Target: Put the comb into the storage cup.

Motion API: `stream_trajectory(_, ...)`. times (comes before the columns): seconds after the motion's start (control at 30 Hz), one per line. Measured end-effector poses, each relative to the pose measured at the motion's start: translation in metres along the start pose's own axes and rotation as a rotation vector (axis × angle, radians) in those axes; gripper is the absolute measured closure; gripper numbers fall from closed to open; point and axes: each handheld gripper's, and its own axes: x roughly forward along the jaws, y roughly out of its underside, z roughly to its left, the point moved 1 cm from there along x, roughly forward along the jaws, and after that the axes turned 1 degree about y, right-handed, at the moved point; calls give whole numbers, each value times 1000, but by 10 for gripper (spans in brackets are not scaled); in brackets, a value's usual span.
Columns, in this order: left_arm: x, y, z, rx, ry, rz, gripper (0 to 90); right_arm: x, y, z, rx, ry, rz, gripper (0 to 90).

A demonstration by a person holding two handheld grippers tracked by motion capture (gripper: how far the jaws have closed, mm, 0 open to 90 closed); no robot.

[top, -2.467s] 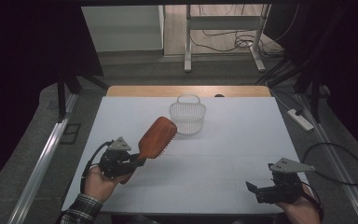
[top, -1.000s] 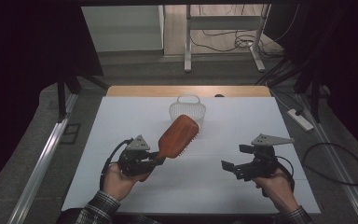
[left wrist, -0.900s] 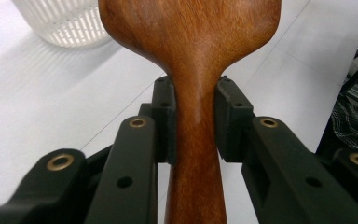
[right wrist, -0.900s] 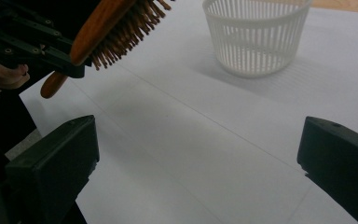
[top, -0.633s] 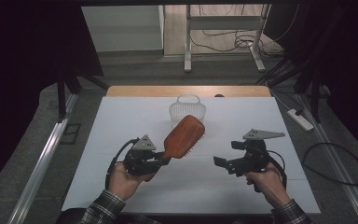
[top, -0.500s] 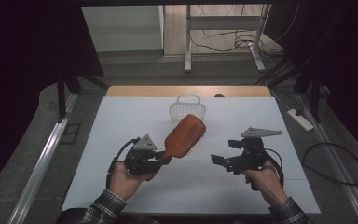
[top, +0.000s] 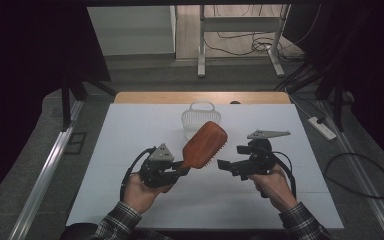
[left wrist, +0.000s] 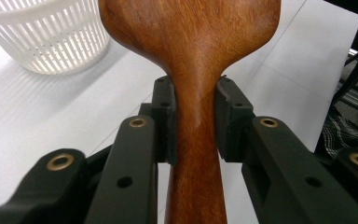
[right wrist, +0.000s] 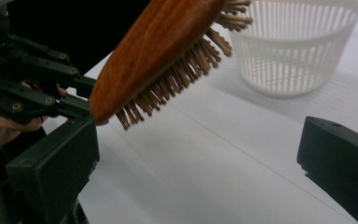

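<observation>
The left gripper is clamped on the handle of a wooden hairbrush, pads pressed to either side of the neck, so the brush is held off the white table, slanting up and to the right with its bristles facing right. Behind its head stands a white basket. The right gripper hovers just beside the brush, jaws spread wide with nothing between them.

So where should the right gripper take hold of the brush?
Best on the head of the brush, pads across its two long edges, coming from the right gripper's own side. The left gripper is shut on the narrow neck, so the handle is taken. The head tilts up off the table toward the basket, bristles facing down and right, so clamping back to bristles would likely slip.
</observation>
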Motion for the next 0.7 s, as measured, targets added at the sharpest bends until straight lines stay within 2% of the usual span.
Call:
stream_trajectory(0.23,2,2,-1,1,10,1,721,14,-11,6,19,-50,12,0)
stream_trajectory(0.33,3,3,-2,-1,16,2,721,17,-14,7,23,-54,16,0)
stream_trajectory(0.43,4,3,-2,-1,23,-1,721,25,-18,8,49,-70,21,0)
stream_trajectory(0.7,1,3,-3,-5,29,-28,721,40,-25,10,85,-98,27,0)
